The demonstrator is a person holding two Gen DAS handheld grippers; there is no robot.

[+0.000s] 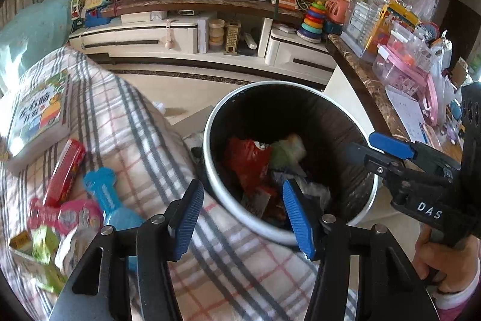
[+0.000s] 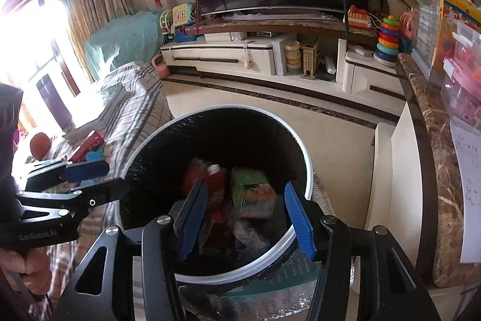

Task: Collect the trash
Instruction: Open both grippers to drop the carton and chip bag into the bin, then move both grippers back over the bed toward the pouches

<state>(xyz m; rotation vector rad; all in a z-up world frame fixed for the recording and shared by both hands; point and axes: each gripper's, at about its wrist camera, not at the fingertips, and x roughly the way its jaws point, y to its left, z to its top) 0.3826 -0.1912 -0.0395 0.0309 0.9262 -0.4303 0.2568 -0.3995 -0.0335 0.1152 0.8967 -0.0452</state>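
A round bin [image 1: 264, 84] with a white rim and black liner stands beside a plaid blanket [image 1: 144, 140]. Inside it lie a red bag [image 1: 246, 158], a green packet [image 2: 252, 194] and other wrappers. My left gripper [image 1: 242, 218] is open over the bin's near rim, with nothing between its pads. From the right, my right gripper [image 1: 369, 151] reaches over the far side of the bin. In its own view the right gripper [image 2: 245, 218] is open above the bin [image 2: 228, 107], and the green packet lies loose below it. The left gripper [image 2: 96, 179] shows at the left there.
On the blanket lie a red box [image 1: 64, 170], a green carton [image 1: 42, 245], pink and blue toys [image 1: 102, 191] and a picture book [image 1: 39, 110]. A marble counter [image 1: 369, 92] crowded with plastic boxes runs along the right. Beyond the tiled floor stands a TV stand [image 1: 186, 38].
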